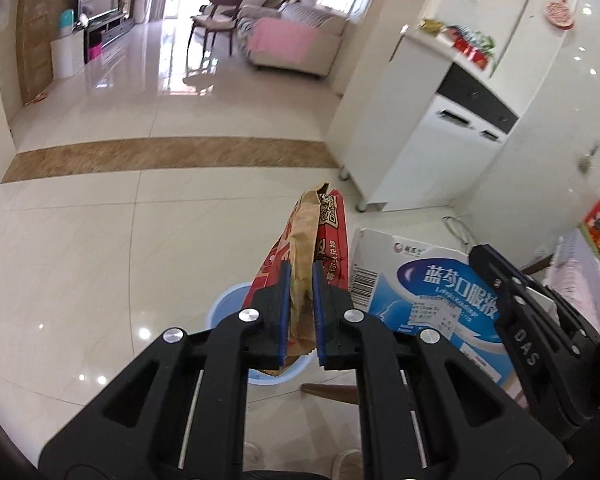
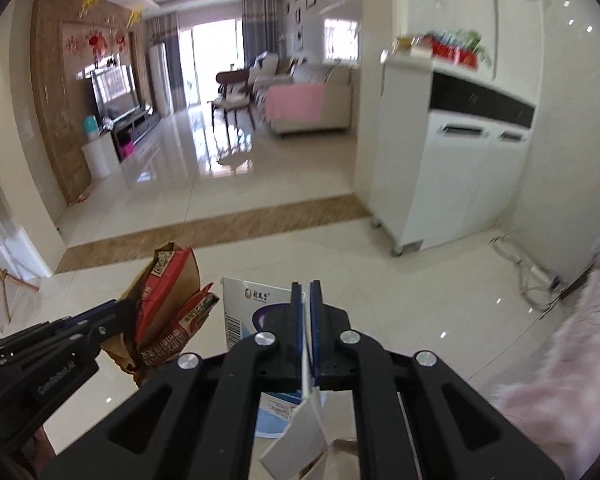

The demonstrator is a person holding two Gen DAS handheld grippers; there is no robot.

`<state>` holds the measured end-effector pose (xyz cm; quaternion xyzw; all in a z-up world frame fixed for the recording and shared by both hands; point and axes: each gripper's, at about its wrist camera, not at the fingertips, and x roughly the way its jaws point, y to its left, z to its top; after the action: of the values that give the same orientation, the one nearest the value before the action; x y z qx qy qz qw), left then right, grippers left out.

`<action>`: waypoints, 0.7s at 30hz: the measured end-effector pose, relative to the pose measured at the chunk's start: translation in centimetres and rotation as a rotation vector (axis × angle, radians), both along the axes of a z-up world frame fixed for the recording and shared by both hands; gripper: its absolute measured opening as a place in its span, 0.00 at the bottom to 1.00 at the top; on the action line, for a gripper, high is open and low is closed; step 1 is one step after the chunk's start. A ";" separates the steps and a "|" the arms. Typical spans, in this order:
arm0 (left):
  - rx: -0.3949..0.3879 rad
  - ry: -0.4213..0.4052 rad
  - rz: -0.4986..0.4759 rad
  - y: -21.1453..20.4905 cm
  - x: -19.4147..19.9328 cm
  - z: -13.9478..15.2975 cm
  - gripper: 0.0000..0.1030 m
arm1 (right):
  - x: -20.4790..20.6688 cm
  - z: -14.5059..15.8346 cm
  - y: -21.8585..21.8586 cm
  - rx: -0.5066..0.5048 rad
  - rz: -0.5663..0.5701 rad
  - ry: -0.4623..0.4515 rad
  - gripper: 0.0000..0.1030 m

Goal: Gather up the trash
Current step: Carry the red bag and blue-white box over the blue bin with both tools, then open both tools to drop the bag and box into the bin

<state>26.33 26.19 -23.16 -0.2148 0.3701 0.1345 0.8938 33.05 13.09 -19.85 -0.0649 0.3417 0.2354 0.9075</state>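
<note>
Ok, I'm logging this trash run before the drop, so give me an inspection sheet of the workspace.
Surface: glossy tiled floor, brown strip across it.
Job's things: red-and-brown snack wrapper; white-and-blue box; light blue bin below on the floor.
Clutter: packets on the white cabinet.
Grippers: left gripper shut on the wrapper; right gripper shut on a flap of the box.
Cables: loose cord on the floor beside the cabinet.
Surroundings: sofa, TV unit.
</note>
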 end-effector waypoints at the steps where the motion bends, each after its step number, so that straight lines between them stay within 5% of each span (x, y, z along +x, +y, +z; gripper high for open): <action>1: -0.004 0.014 0.005 0.5 0.5 -0.7 0.10 | 0.4 -0.8 0.4 0.003 0.005 0.013 0.04; 7: -0.014 0.077 0.024 2.2 2.7 -3.9 0.10 | 4.2 -5.2 3.2 0.036 0.043 0.090 0.08; 10: -0.015 0.097 0.028 2.6 3.4 -4.9 0.10 | 5.4 -6.8 4.1 0.065 0.047 0.120 0.34; 21: -0.035 0.137 -0.001 2.0 4.0 -7.1 0.10 | 3.4 -7.5 3.3 -0.009 -0.021 0.080 0.44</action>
<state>30.36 28.20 -30.25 -0.2203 0.4328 0.1421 0.8626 36.47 16.36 -27.34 -0.0558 0.3793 0.2266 0.8954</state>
